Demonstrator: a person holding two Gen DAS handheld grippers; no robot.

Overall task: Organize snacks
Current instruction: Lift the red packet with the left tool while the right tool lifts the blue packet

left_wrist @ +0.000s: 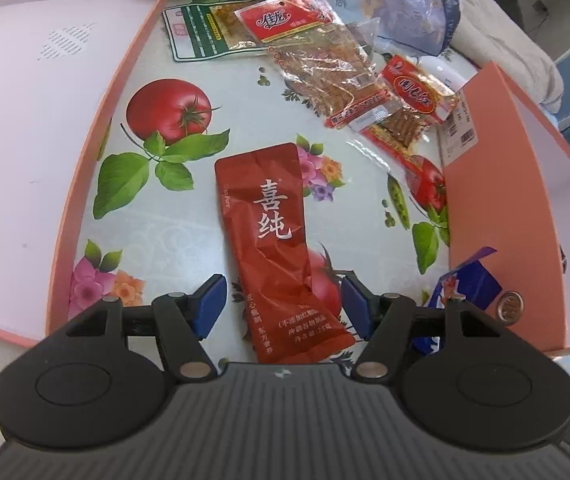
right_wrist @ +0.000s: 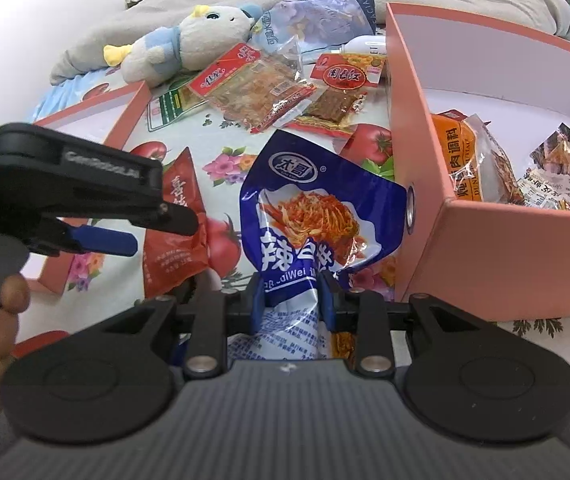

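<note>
A red sachet (left_wrist: 273, 240) with white characters lies flat on the tomato-print tablecloth. My left gripper (left_wrist: 281, 306) stands open astride its near end, and the blue pads (left_wrist: 209, 304) do not touch it. My right gripper (right_wrist: 292, 300) is shut on the lower end of a blue noodle-snack packet (right_wrist: 317, 208), which stands up from the jaws just left of the pink box (right_wrist: 485, 260). That box holds an orange packet (right_wrist: 461, 152) and other wrapped snacks (right_wrist: 561, 160). The red sachet (right_wrist: 173, 236) also shows under the left gripper's fingers (right_wrist: 101, 240).
The pink box lid (left_wrist: 25, 120) lies open-side up at the left. Clear packs with red labels (left_wrist: 317, 68) (left_wrist: 413, 100) and a green pack (left_wrist: 197, 32) lie at the table's far side. Behind them are a plush toy (right_wrist: 189, 44), a tissue bag (right_wrist: 317, 12) and grey bedding.
</note>
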